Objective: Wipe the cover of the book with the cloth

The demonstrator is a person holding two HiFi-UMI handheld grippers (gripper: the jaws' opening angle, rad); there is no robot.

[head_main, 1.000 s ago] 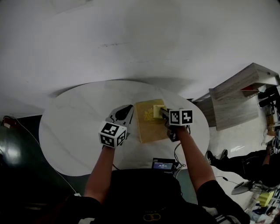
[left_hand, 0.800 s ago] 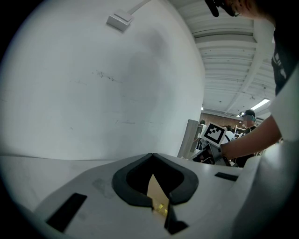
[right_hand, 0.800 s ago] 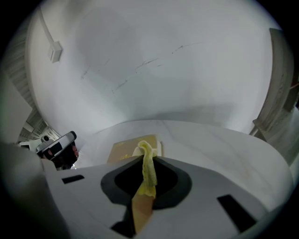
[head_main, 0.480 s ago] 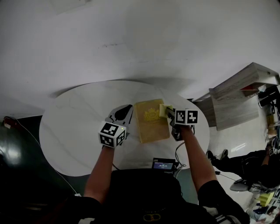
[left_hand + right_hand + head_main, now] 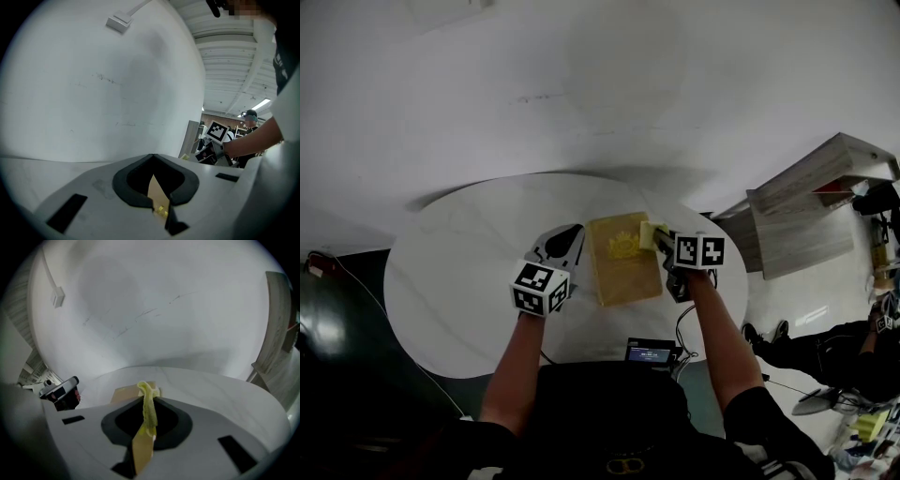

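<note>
Two tools over the white tabletop (image 5: 459, 272): right tool (image 5: 659, 242) clenched on the yellow cloth (image 5: 648, 233), at the tan book's (image 5: 623, 272) far right corner. Left tool (image 5: 572, 232) closed with nothing in it, just left of the book.

round white table against a bare white wall

the table (image 5: 441, 281) has a white, faintly veined top and stands close to a plain white wall (image 5: 581, 94) that bears thin scuff lines and a small white box (image 5: 57, 296) on a strip of conduit. past the table's right edge stands a pale wood-grain shelf unit (image 5: 806, 216), with light floor (image 5: 778, 305) below it where a person (image 5: 834, 361) sits among cables. beyond the table's left edge the floor (image 5: 337, 328) is dark and glossy, crossed by a thin cable (image 5: 394, 323). far off in the left gripper view, a ribbed white ceiling (image 5: 225, 70) carries a lit strip lamp (image 5: 262, 103).
</note>
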